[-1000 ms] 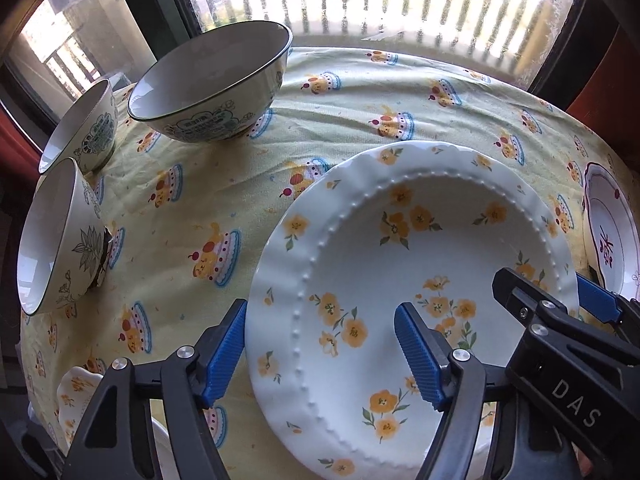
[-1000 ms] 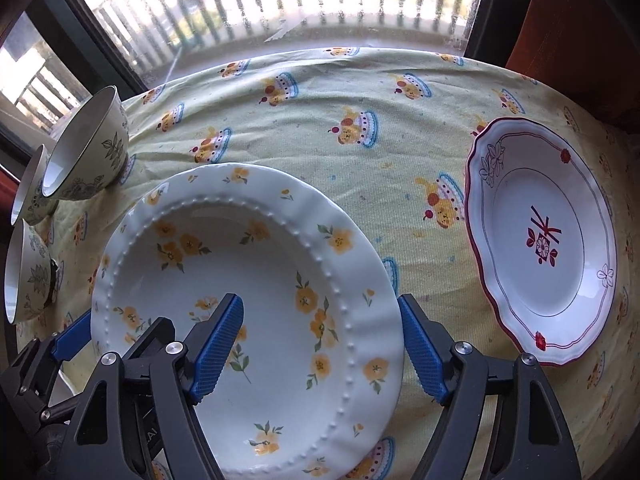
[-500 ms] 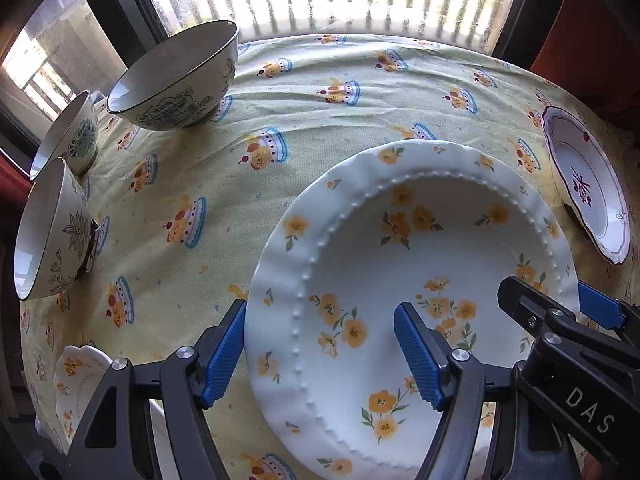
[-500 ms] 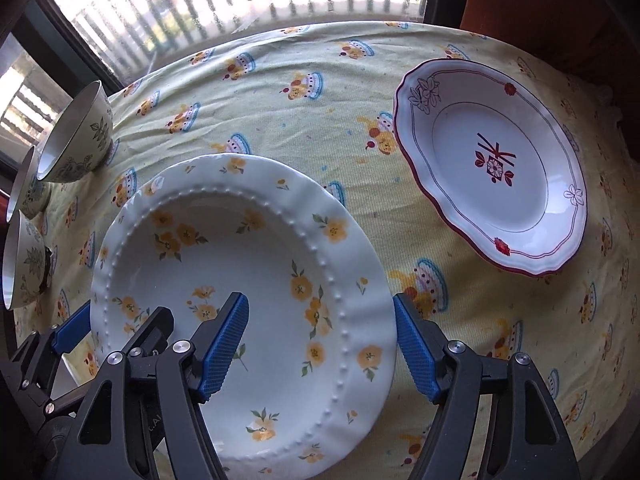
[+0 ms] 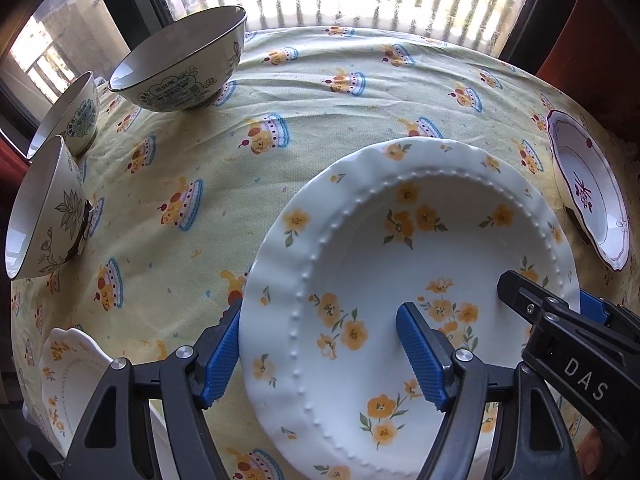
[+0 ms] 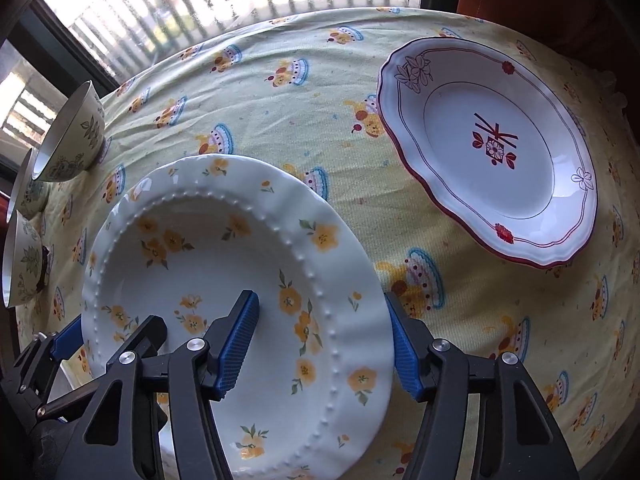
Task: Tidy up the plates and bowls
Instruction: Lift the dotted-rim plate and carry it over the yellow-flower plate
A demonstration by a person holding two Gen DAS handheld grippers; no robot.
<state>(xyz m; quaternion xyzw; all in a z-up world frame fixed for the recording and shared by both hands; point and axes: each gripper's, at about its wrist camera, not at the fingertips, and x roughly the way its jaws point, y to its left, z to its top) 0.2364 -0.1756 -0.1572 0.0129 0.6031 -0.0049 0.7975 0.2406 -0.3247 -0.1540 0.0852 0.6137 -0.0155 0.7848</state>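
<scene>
The yellow-flowered plate [image 5: 408, 292] is pinched at opposite rims by the left tongs [image 5: 320, 356] and right tongs [image 6: 320, 340]; the red-trimmed plate [image 6: 488, 152] is seen at upper right.

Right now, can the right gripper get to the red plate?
Probably not yet. The right gripper and left gripper both straddle the flower plate's rim, jaws apart. The cloth toward the red plate looks clear.

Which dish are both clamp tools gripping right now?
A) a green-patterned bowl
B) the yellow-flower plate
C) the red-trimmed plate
B: the left gripper and right gripper each straddle a rim of the yellow-flower plate; the red-trimmed plate lies apart.
</scene>
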